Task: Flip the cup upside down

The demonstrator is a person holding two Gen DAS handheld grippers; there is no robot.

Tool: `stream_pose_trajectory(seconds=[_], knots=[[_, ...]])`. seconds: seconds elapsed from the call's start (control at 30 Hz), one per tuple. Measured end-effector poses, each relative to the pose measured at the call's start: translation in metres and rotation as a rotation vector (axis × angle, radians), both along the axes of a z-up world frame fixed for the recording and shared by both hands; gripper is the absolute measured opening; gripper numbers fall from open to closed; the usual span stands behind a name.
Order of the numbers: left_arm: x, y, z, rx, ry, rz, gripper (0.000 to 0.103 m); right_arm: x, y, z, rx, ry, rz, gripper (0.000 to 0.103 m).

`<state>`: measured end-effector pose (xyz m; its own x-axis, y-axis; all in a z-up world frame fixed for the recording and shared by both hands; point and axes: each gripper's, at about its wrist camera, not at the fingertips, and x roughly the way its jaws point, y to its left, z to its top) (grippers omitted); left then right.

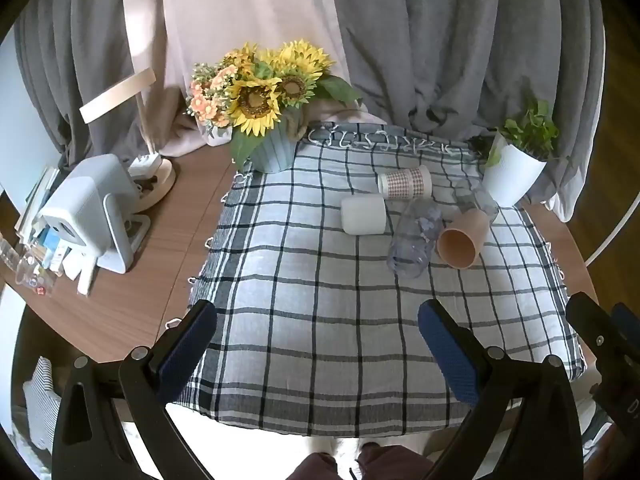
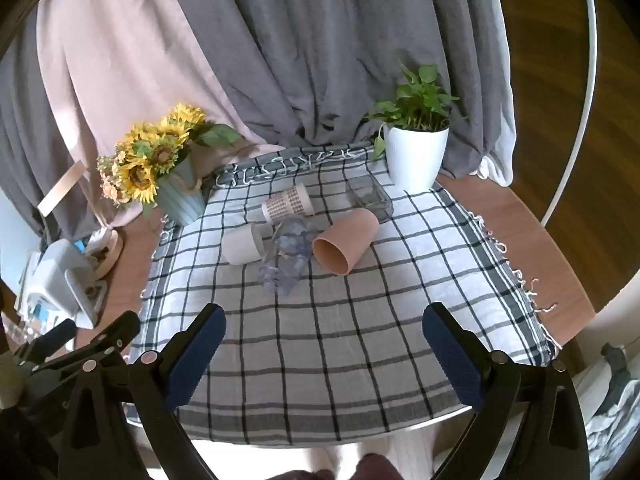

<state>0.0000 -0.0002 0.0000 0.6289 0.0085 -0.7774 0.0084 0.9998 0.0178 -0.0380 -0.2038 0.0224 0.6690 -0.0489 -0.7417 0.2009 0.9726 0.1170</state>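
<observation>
Several cups lie on their sides on a checked cloth [image 1: 320,300] [image 2: 320,340]: a white cup [image 1: 363,214] [image 2: 242,245], a checked-pattern cup [image 1: 404,182] [image 2: 289,203], a clear plastic cup [image 1: 414,242] [image 2: 286,258], a pink cup [image 1: 462,238] [image 2: 346,240] with its mouth toward me, and a clear glass [image 1: 476,196] [image 2: 368,197] behind it. My left gripper [image 1: 316,328] is open and empty over the cloth's near part. My right gripper [image 2: 324,332] is open and empty, also short of the cups.
A blue pot of sunflowers [image 1: 264,112] [image 2: 160,168] stands at the cloth's far left corner. A white pot with a green plant [image 1: 516,164] [image 2: 418,148] stands at the far right. A white device [image 1: 92,212] and clutter sit on the wooden table at left. Curtains hang behind.
</observation>
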Motion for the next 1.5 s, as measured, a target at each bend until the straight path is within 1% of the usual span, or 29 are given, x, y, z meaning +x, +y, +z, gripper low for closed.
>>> stream_pose_trajectory(seconds=[0.2,0.27,0.87,1.5], knots=[[-0.0054,-0.0032,-0.0021,-0.004,-0.012,0.009,0.103,-0.0007,0.0004,-0.001,0.0,0.003,0.001,0.1],[-0.0036,0.0009,-0.0001,-0.021,-0.006,0.007,0.103,-0.001,0.0005,-0.0013,0.0,0.005,0.0,0.1],[-0.003,-0.0054,-0.0002,-0.044,0.004,-0.02,0.103,-0.0003,0.001,-0.0019,0.008,0.006,0.005,0.1],[-0.0028,0.0003,-0.0071,-0.052,0.005,-0.021,0.103,0.0026,0.0048,-0.0035,0.005,0.009,0.005,0.1]])
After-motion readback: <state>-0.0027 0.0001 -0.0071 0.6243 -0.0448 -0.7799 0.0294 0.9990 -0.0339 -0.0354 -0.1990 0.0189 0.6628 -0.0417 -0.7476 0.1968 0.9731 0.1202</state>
